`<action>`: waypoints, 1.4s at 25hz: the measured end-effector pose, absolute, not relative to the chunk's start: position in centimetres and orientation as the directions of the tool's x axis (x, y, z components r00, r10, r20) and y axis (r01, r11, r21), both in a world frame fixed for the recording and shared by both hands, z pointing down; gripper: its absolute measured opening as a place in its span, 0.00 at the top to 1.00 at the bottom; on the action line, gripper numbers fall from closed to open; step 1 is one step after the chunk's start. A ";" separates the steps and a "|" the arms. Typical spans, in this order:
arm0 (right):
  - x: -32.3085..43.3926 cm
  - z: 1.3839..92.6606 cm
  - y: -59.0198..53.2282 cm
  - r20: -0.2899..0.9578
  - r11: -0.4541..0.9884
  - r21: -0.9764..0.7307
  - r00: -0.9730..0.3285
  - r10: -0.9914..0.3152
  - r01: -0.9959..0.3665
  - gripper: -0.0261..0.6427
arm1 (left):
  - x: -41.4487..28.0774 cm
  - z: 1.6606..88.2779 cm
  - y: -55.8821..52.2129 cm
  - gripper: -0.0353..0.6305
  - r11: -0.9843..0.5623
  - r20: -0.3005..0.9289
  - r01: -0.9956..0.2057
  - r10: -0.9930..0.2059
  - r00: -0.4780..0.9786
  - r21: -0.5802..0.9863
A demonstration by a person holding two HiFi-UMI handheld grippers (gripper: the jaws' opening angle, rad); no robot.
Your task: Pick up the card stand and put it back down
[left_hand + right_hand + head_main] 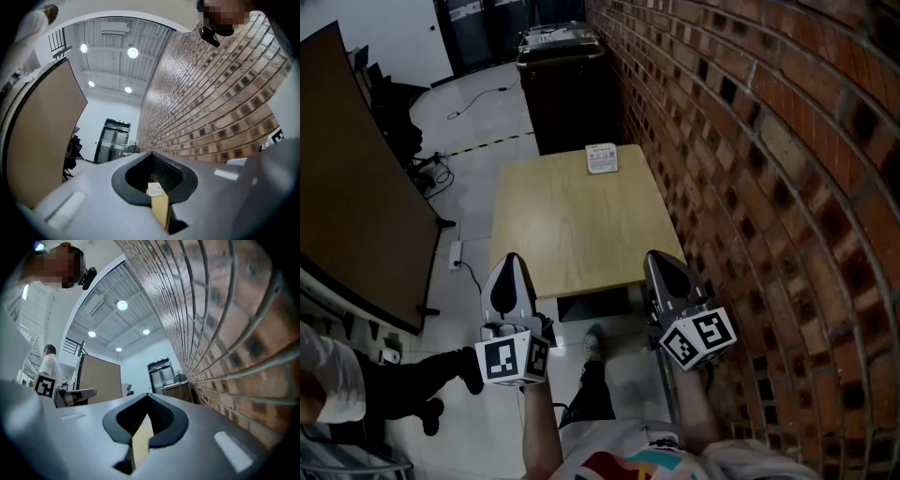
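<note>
Table (pixel 581 225) top looks like pale wood laminate, smooth, matt-ish w/ a soft sheen. Card stand (pixel 601 157) at the table's far edge reads as white printed paper, can't tell abt any plastic. Brick wall (pixel 769 141) right of the table: rough red brick, dark recessed joints. Floor (pixel 478 122) left of the table is pale, smooth, bit glossy. Left claw (pixel 510 261) & right claw (pixel 656 258) at the table's near edge: smooth grey plastic shells, semi-gloss, w/ dark ribbed pads (pixel 139 176) inside.

Card stand (pixel 601 157) stood at the worktop's (pixel 572 244) far edge; brick wall (pixel 750 141) ran along its right.
</note>
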State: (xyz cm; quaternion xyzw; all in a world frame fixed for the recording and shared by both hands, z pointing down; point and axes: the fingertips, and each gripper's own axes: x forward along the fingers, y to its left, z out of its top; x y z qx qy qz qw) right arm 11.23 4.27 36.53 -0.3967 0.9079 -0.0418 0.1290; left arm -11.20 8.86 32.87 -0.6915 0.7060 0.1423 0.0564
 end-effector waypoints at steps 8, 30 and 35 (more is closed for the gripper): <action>4.0 34.5 -13.8 -0.160 0.638 -0.139 -0.619 -0.769 -0.757 0.96 | -19.8 30.4 -9.9 0.94 -0.022 -0.249 -0.996 -0.969 0.000 0.089; -5.1 58.8 -46.2 0.427 0.385 -0.039 -0.364 -0.828 -0.922 0.10 | -26.6 40.4 -19.3 0.94 0.100 0.018 -0.984 -0.995 -0.098 0.148; -5.5 61.8 -47.5 0.477 0.363 -0.030 -0.333 -0.814 -0.931 0.10 | -27.8 42.4 -20.0 0.94 0.130 0.059 -0.976 -0.991 -0.121 0.177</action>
